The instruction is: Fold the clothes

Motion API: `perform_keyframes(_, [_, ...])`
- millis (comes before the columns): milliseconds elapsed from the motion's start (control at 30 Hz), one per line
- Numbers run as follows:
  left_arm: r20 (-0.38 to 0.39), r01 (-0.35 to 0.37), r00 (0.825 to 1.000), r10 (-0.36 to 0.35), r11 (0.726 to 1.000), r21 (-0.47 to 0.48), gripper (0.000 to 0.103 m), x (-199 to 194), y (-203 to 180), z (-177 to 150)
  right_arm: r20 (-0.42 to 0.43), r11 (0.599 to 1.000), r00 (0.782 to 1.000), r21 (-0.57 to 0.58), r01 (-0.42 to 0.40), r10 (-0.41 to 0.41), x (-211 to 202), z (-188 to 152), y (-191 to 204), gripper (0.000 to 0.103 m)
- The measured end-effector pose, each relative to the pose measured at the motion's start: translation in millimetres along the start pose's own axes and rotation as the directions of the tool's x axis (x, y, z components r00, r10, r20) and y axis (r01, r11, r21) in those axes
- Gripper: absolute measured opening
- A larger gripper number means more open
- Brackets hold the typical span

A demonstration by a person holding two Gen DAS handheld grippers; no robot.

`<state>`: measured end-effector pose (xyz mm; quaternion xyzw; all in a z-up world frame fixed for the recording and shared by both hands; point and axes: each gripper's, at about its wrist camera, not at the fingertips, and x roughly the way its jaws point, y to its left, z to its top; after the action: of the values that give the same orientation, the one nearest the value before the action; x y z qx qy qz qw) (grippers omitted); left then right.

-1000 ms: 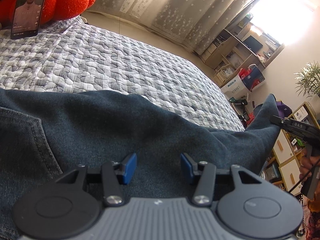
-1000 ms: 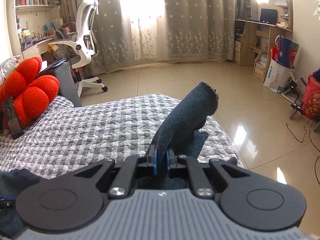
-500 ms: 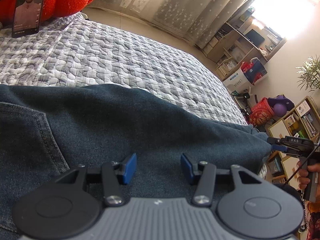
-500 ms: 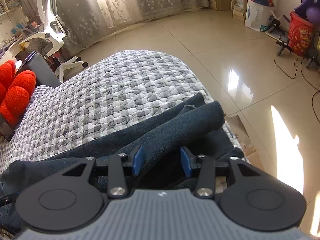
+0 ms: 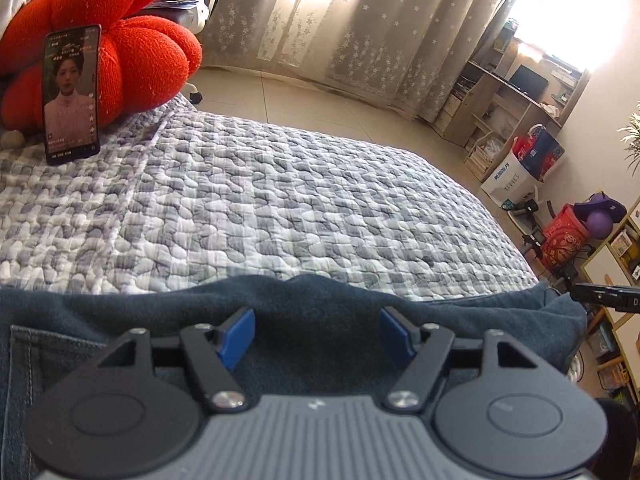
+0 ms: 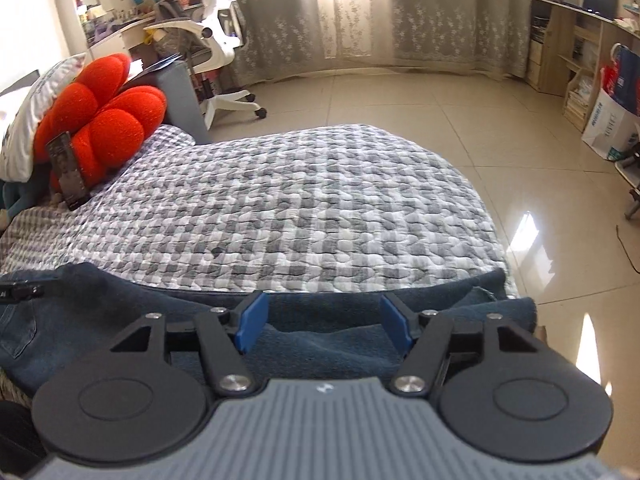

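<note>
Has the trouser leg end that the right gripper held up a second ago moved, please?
Yes. The leg end has come down from above the quilt and lies flat by its near edge; the right gripper is opening, nothing pinched.

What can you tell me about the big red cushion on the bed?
The red cushion looks soft and fuzzy, made of fat rounded lobes like flower petals. It sits at the head of the grey checked bed cover, in front of a pale pillow. A phone with its screen lit leans upright against it.

Left gripper (image 5: pixel 317 334) and right gripper (image 6: pixel 323 328) opening (nothing pinched).
</note>
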<state>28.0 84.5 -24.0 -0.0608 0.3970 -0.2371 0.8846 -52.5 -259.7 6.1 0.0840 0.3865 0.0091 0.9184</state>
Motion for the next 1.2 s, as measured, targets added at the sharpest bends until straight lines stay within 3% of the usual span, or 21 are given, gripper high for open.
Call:
perform_keyframes(233, [0.01, -0.023, 1.0, 0.023, 0.997, 0.075, 0.076, 14, 2, 16, -0.103, 0.976, 0.981, -0.123, -0.178, 0.166, 35, 12, 36, 0.067])
perform_keyframes(533, [-0.06, 0.015, 0.998, -0.009, 0.995, 0.103, 0.076, 47, 15, 31, -0.233, 0.911, 0.922, -0.205, -0.357, 0.309, 85, 23, 70, 0.067])
perform_keyframes(633, [-0.07, 0.042, 0.997, -0.035, 0.994, 0.104, 0.069, 54, 18, 33, -0.266, 0.889, 0.898, -0.206, -0.409, 0.351, 98, 25, 77, 0.067])
perform_keyframes(733, [-0.068, 0.055, 0.997, -0.048, 0.993, 0.107, 0.055, 60, 18, 34, -0.295, 0.864, 0.869, -0.199, -0.463, 0.398, 110, 26, 85, 0.067])
perform_keyframes(800, [-0.07, 0.065, 0.996, -0.058, 0.992, 0.107, 0.033, 64, 18, 32, -0.307, 0.846, 0.852, -0.203, -0.493, 0.424, 116, 29, 93, 0.067])
perform_keyframes(900, [-0.064, 0.066, 0.996, -0.058, 0.99, 0.127, 0.016, 62, 12, 28, -0.31, 0.822, 0.833, -0.21, -0.529, 0.457, 123, 32, 105, 0.061])
perform_keyframes(967, [-0.049, 0.055, 0.998, -0.048, 0.986, 0.156, 0.011, 56, 6, 25, -0.32, 0.803, 0.814, -0.204, -0.559, 0.485, 128, 32, 113, 0.043])
perform_keyframes(1200, [-0.019, 0.063, 0.998, -0.06, 0.978, 0.201, 0.007, 30, 0, 14, -0.328, 0.746, 0.776, -0.242, -0.62, 0.539, 119, 28, 123, 0.024])
